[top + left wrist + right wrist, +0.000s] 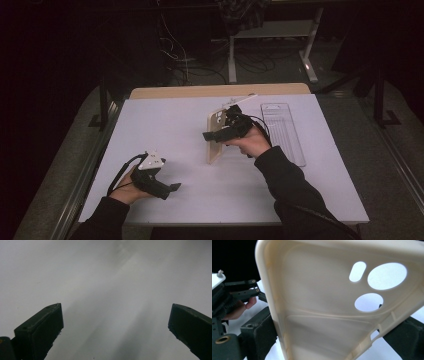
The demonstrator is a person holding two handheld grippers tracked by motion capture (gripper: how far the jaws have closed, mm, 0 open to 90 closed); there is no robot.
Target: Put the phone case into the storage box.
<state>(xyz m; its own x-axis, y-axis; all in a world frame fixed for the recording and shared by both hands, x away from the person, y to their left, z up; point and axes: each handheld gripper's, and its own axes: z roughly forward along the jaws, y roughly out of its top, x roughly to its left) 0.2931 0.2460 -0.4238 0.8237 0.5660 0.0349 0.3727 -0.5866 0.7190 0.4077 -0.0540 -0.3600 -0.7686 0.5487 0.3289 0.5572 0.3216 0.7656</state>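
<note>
We note a phone case (216, 137), cream to pale beige, of soft-looking plastic with rounded corners and a raised lip along its edges. In the right gripper view the phone case (317, 310) shows its hollow inner face, with three cut-outs near one end: a large round hole, a smaller round hole below it, and a short slot beside them; small notches run along one side wall. In the high view the case stands on edge near the middle of the table (165, 125), its lower end at or very near the white surface; we cannot tell whether it touches. Its long axis runs from the near side of the table toward the far side, rising as it goes, with the cut-out end uppermost and farthest from the person. The right gripper (209, 136) holds the case, one jaw on each long side wall, as the right gripper view shows with a black jaw at either edge of the case. The left gripper (172, 186) lies low over the table at the near left, well apart from the case, in the person's left hand (129, 189). Its jaws stand wide apart with nothing between them, over bare white surface in the left gripper view. A clear plastic tray (282, 132) lies flat to the right of the case, long axis also running near to far.
</note>
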